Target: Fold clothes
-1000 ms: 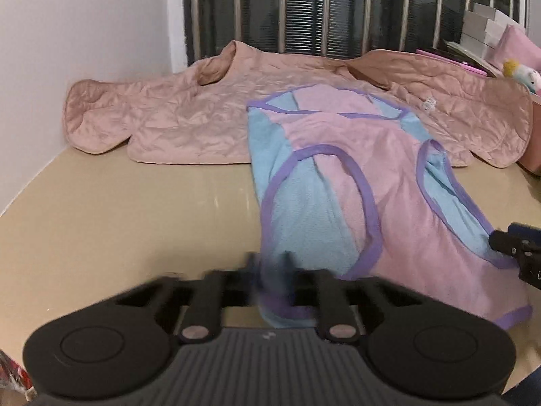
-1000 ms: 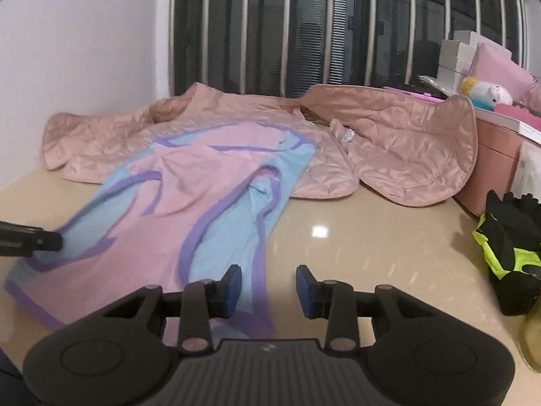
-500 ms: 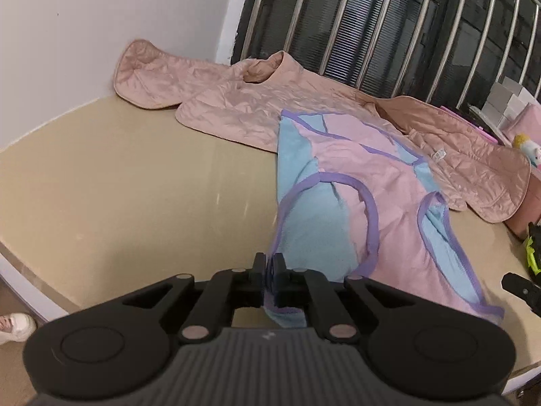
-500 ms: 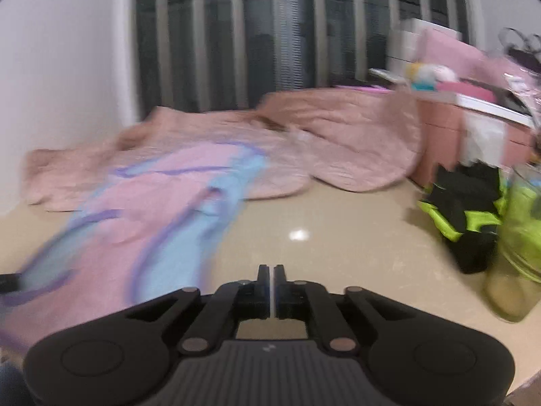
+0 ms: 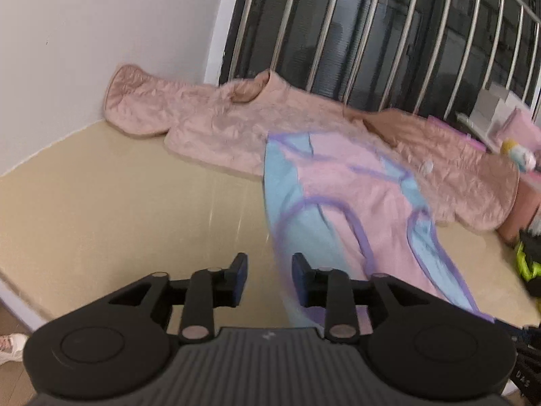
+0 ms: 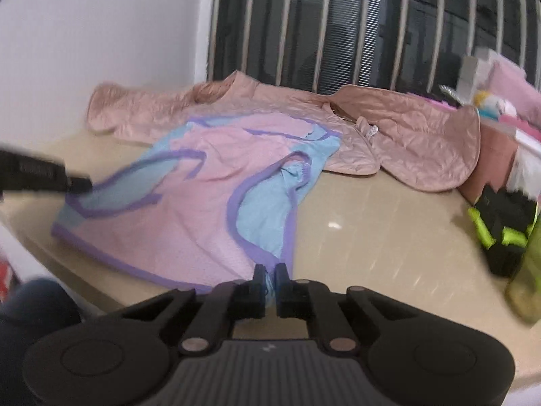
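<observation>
Your left gripper (image 5: pixel 268 279) has its jaws spread wide, with nothing between them; it hovers above the beige table (image 5: pixel 118 209) at the near left edge of the pink-and-blue garment (image 5: pixel 351 203), whose blurred hem passes just beside the right-hand finger. Your right gripper (image 6: pixel 269 286) has its jaws pressed nearly together, pinching the near blue corner of that garment (image 6: pixel 209 203) where the purple trim meets the table edge. The garment lies spread on the table (image 6: pixel 372 237), pink body with blue side panels and purple binding, its far end overlapping the quilted pink jacket (image 5: pixel 219 125) that lies along the back of the table against the barred window (image 5: pixel 372 34). In the right wrist view the jacket (image 6: pixel 405 135) extends to the right, one part draped toward a pink box (image 6: pixel 490 159). Your left gripper shows in that view as a dark blurred bar (image 6: pixel 44 172) at the garment's far-left edge; whether it touches the cloth there cannot be told. A black and neon-yellow item (image 6: pixel 500 233) sits on the table at right, with a green translucent bottle (image 6: pixel 527 280) just beside it. Both views carry motion blur.
</observation>
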Available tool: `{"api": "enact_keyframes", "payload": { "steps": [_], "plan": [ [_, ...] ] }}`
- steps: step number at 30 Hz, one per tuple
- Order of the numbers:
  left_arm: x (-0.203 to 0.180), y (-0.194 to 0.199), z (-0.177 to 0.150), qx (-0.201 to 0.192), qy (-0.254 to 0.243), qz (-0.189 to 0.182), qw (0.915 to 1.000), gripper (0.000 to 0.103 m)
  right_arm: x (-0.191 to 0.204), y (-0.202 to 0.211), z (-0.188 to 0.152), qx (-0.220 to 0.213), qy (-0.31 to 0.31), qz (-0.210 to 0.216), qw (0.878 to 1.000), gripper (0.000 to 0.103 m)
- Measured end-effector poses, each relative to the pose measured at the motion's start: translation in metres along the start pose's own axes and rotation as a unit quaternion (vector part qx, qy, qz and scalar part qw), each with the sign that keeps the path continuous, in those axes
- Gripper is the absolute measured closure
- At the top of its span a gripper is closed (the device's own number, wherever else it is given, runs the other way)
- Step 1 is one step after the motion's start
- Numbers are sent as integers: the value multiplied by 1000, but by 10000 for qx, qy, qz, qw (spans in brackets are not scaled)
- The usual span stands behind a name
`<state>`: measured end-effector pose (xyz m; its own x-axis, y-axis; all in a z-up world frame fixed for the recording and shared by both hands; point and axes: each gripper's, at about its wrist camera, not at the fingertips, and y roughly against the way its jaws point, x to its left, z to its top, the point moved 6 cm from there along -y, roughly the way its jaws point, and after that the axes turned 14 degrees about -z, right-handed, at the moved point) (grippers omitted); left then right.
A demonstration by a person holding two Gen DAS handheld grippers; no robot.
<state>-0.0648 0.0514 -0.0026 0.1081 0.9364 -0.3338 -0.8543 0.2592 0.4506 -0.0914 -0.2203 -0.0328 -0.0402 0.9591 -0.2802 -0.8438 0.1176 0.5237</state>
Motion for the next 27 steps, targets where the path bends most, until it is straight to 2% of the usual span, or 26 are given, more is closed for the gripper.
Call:
{"api": "enact_keyframes", "payload": {
  "steps": [2, 3, 5, 6, 8, 11, 13, 15, 17, 22, 23, 25, 26, 27],
  "plan": [
    [4, -5, 18, -124, -15, -55, 9999, 56, -26, -12, -1, 95, -112, -344, 9993, 96],
    [6, -14, 28, -131, -43, -27, 9999, 55, -39, -17, 0, 176, -297, -446, 9984, 95],
    [11, -33, 47, -141, -88, 28, 9999, 55, -62, -22, 2, 305, -721, -690, 9945, 72],
    [12, -44, 57, -117, -57, 43, 9999, 54, -66, -18, 5, 239, -901, -765, 9927, 71],
    [14, -73, 78, -16, 58, -15, 10000, 54, -52, -5, 13, 3, -915, -462, 9947, 71],
    [15, -121, 108, 139, 107, 12, 9998, 53, 6, 13, 23, -326, -390, 475, 9976, 70],
    [12, -154, 125, 359, -20, 40, 9993, 52, 39, 19, 27, -463, -55, 820, 9955, 70],
    [13, -177, 132, 564, -126, 22, 9983, 40, 72, 25, 31, -592, 278, 1143, 9913, 70],
    [17, -194, 134, 738, -208, 53, 9970, 34, 84, 24, 33, -634, 392, 1276, 9890, 70],
    [26, -236, 138, 1172, -413, 129, 9922, 31, 94, 21, 34, -652, 482, 1470, 9858, 67],
    [28, -245, 139, 1259, -454, 144, 9909, 32, 93, 21, 32, -623, 461, 1495, 9857, 67],
    [32, -262, 140, 1431, -535, 175, 9881, 46, 91, 13, 31, -506, 420, 1482, 9868, 67],
    [34, -270, 141, 1517, -576, 190, 9866, 56, 88, 11, 29, -436, 385, 1457, 9876, 69],
    [36, -278, 142, 1603, -616, 205, 9849, 71, 85, 11, 25, -361, 340, 1465, 9880, 69]
  ]
}}
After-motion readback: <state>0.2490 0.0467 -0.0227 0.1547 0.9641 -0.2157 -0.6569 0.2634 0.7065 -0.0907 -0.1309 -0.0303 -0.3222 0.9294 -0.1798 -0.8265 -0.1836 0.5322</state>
